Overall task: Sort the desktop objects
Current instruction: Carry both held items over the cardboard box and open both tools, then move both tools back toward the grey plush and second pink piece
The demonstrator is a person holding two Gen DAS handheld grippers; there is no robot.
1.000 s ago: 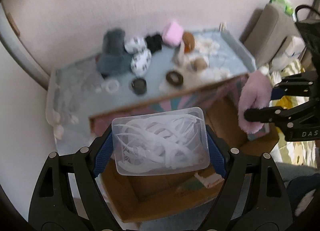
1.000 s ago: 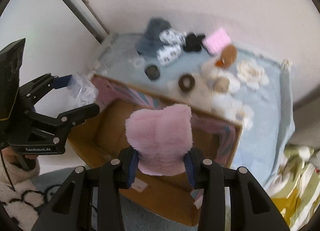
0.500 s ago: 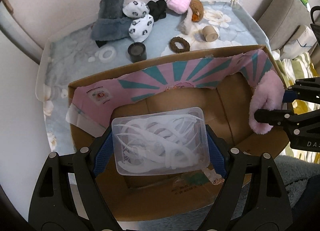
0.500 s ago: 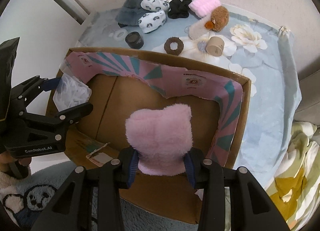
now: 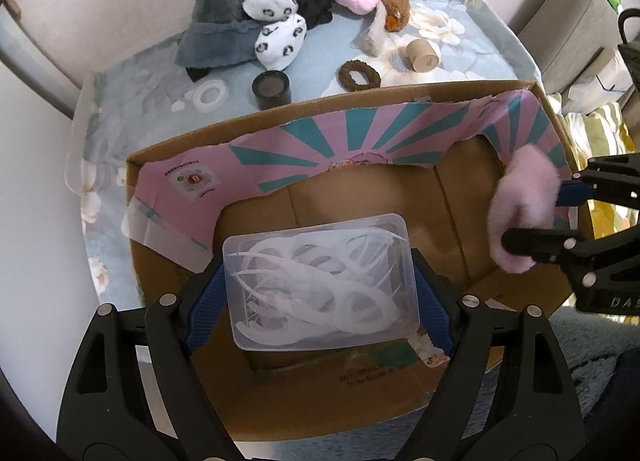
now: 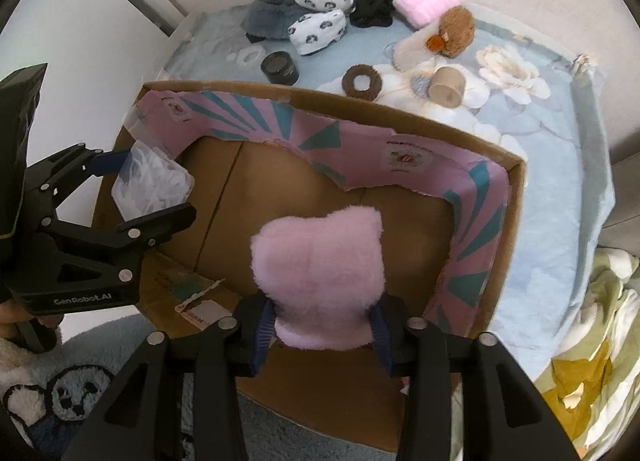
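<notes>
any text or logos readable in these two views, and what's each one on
"GenRobot.AI" on the body of the left tongs, right wrist view.
"DAS", cut off by the frame edge, on the body of the right tongs, left wrist view.
Round printed seals on the pink liner of the cardboard box: too small to read.
Shipping label and print on the box's near flap: blurred, unreadable.

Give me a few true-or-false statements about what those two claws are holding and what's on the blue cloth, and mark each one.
1. The left gripper holds a clear plastic box. True.
2. The right gripper is empty. False: it clamps a pink fluffy item.
3. Both items hang over the cardboard box. True.
4. The brown hair tie lies inside the box. False: it lies on the blue cloth.
</notes>
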